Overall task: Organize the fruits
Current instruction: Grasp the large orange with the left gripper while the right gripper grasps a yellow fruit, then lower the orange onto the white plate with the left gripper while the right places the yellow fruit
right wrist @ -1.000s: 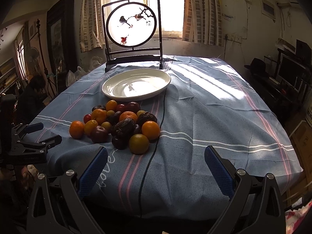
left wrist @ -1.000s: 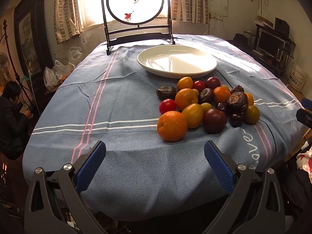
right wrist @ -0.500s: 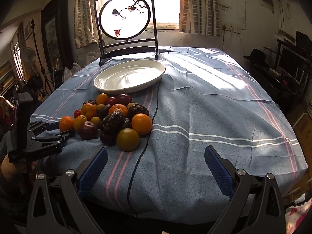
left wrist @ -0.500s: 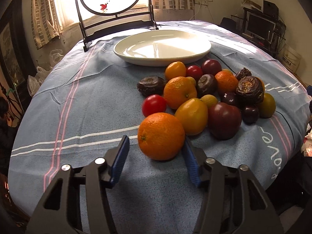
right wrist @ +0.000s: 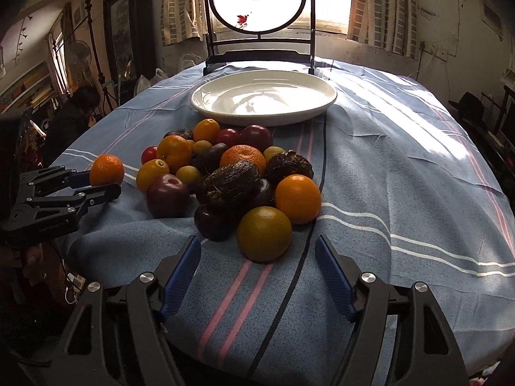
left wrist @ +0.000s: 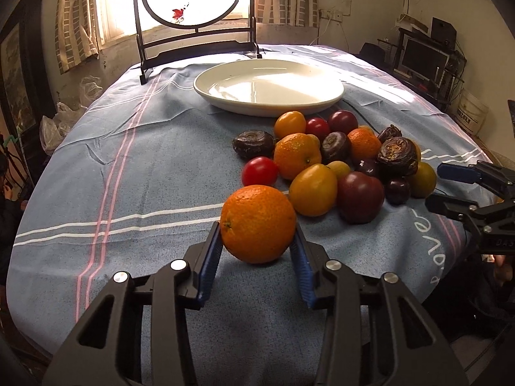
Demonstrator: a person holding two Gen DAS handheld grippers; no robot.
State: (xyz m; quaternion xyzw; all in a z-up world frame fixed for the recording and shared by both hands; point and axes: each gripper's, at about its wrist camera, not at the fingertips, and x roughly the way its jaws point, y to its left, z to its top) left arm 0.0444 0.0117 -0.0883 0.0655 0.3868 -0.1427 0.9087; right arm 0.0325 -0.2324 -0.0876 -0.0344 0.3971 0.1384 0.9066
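The left tool (left wrist: 257, 251) was closing on the large orange (left wrist: 258, 223), its pads against both sides, at the near edge of the fruit pile, on the side away from the white plate (left wrist: 268, 88). The right tool (right wrist: 257, 273) was closing too, spread wide with nothing between its jaws, just short of the greenish-yellow fruit (right wrist: 264, 234). A shallow pinch on the round skin could let the orange squirt out and roll off the bench (left wrist: 128, 167).

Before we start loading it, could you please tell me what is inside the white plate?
Nothing shows inside the white plate, only glare and reflections; its near rim hides a sliver of the floor.
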